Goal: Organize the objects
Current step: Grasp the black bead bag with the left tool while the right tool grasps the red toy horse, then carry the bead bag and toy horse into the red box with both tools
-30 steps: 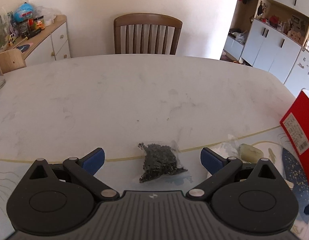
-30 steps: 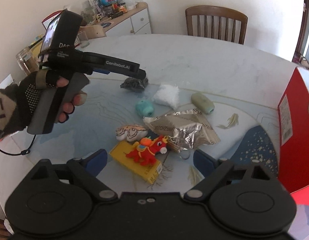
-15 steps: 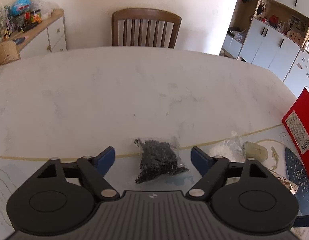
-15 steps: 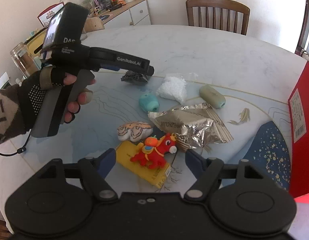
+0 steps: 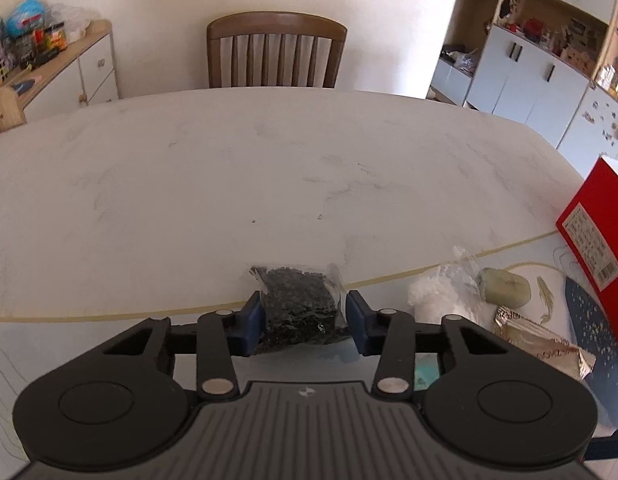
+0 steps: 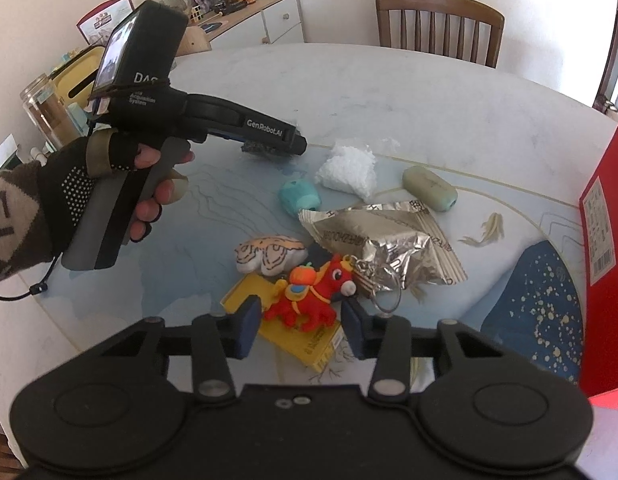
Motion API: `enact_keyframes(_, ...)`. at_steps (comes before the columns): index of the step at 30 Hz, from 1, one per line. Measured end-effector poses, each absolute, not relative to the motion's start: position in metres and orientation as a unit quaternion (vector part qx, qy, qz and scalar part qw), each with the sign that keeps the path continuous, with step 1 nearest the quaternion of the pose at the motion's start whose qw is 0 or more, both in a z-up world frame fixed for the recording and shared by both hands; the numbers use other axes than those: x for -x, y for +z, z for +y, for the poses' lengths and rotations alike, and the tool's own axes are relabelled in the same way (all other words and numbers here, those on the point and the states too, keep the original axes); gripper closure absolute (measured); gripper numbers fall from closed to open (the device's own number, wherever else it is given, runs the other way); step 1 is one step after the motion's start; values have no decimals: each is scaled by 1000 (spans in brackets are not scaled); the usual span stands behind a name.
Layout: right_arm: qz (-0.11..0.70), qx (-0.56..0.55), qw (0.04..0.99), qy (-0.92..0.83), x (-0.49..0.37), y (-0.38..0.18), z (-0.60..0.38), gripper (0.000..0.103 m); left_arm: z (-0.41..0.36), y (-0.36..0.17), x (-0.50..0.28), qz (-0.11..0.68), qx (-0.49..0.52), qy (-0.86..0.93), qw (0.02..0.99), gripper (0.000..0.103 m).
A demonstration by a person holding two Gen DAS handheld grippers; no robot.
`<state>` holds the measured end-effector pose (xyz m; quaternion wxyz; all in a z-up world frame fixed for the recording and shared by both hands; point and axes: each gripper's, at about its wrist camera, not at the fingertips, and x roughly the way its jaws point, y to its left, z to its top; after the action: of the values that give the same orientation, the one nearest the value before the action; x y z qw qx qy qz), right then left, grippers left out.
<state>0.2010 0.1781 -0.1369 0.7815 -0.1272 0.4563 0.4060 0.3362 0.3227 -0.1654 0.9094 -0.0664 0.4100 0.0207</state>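
My left gripper (image 5: 303,322) is closing around the bag of dark granules (image 5: 297,304), which lies at the mat's far edge on the table (image 5: 269,168); the pads touch its sides. It looks light, soft and slippery, so I take the full middle. My right gripper (image 6: 299,326) is closing beside the red horse keychain (image 6: 309,296) on the yellow card (image 6: 309,340), pads not yet touching; I grip the soft body.

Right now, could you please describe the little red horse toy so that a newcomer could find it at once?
On the pale blue mat beside the tall red box, look at the near edge, where a yellow card lies. The red horse toy rests on that card; it alone is bright red, with an orange pumpkin on its back and a metal key ring.
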Motion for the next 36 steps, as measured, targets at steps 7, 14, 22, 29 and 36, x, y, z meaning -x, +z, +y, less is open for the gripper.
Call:
enact_keyframes(7, 449, 128, 783, 412, -201, -137, 176, 65, 320, -160, -333, 411, 54, 25, 910, 65)
enact_keyframes(14, 435, 119, 790, 415, -196, -126, 166, 65, 325, -143, -318, 408, 74, 34, 909, 65)
enact_keyframes(22, 413, 99, 802, 420, -188, -102, 142, 65, 312, -112, -300, 404, 74, 27, 911, 65)
enact_keyframes(29, 394, 81, 813, 420, -187, -77, 115, 65, 281, -79, -286, 404, 65, 3, 912, 65)
enact_keyframes(36, 383, 80, 825, 408, -192, -53, 82, 65, 237, -50, -274, 400, 40, -29, 915, 65)
